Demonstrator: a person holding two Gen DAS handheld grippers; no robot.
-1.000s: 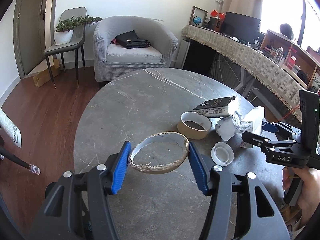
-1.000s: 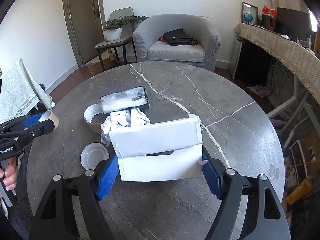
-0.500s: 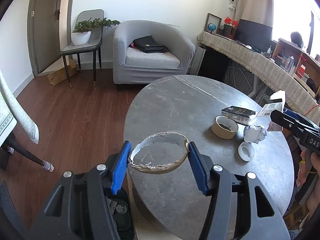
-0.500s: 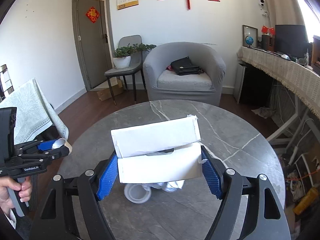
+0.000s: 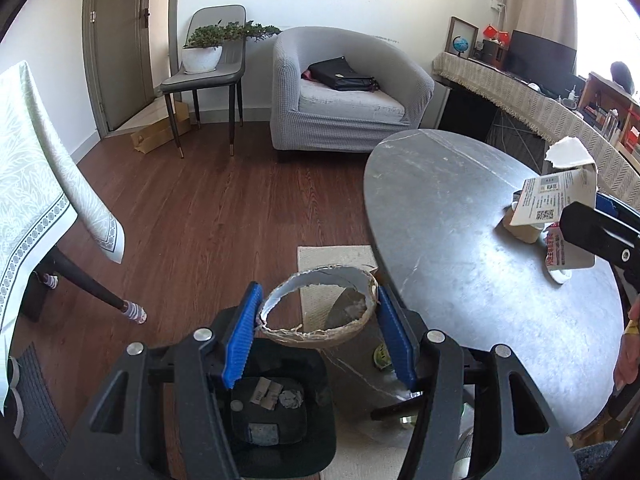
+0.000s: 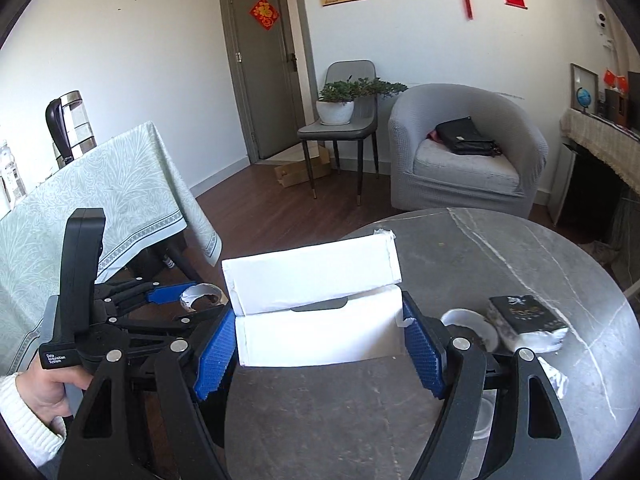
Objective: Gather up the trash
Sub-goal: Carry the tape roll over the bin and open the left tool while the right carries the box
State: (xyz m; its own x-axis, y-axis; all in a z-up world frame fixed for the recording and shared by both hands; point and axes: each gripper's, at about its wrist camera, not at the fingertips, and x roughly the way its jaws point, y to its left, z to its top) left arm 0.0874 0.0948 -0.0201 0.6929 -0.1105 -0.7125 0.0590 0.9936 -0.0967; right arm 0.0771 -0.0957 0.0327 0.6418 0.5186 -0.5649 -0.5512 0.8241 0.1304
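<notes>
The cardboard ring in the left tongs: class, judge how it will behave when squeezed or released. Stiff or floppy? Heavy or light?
The ring probably flexes: its outline between the left tongs looks oval and its edge is torn. It seems light, being a thin hollow band. Released here, it would likely drop towards the bin below, though it could catch the rim.

The round grey marble tabletop carries a black packet with a white end, a shallow brown paper bowl just beside it, a white round lid near the edge and a bit of crumpled white paper; the wooden floor bears a black bin with scraps inside, just beside the tabletop's edge, and a pale rug that runs under the tabletop
</notes>
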